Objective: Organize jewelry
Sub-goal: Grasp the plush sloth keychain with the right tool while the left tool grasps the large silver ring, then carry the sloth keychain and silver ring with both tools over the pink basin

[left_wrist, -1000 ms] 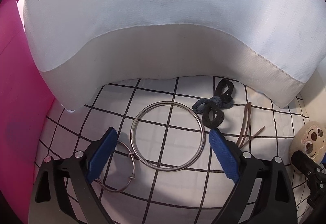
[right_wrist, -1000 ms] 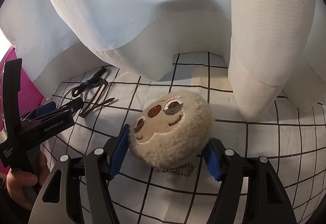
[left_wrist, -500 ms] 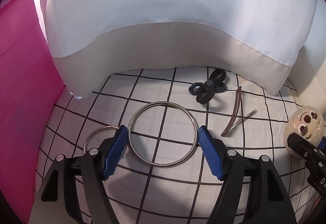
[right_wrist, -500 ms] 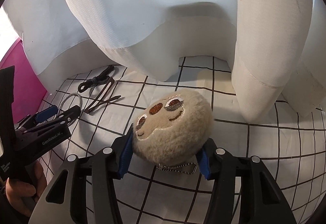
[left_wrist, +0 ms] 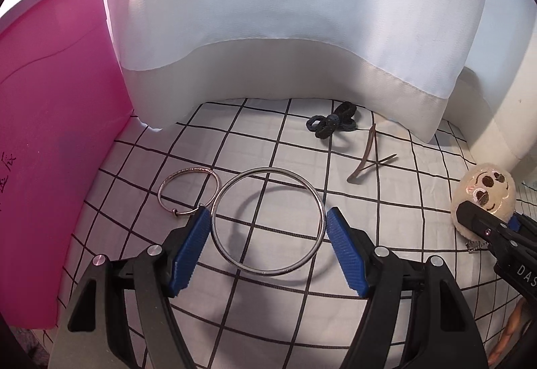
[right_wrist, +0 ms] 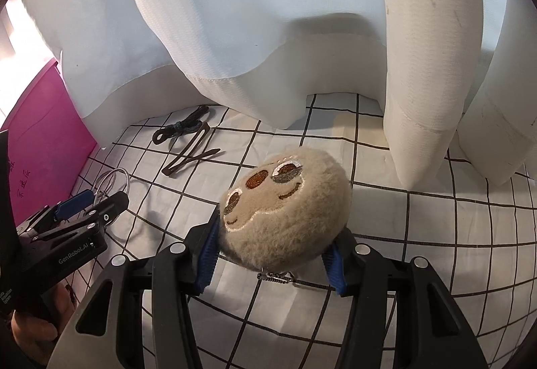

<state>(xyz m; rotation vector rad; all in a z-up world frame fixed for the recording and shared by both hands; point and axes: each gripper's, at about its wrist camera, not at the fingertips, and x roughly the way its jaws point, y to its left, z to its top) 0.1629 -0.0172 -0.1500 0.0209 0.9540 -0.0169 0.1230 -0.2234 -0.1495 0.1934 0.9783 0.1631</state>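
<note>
A pink bin [left_wrist: 50,140] stands at the far left on the checked cloth [left_wrist: 268,140]. Just right of it lies a small bangle [left_wrist: 189,191], touching the large ring [left_wrist: 268,221]. My left gripper [left_wrist: 268,234] tilts steeply down, its fingers [left_wrist: 189,248] set wide and pressing the large ring's two sides; its shadow falls apart from it on the cloth. Beyond lie dark hair ties [left_wrist: 332,125] and a brown hair clip [left_wrist: 367,154], under the white curtain [left_wrist: 302,16]. Farther right, my right gripper [right_wrist: 273,255], tilted down likewise, has its fingers [right_wrist: 206,255] clamped about halfway on a plush charm [right_wrist: 285,208], its little chain [right_wrist: 278,276] dangling beneath.
</note>
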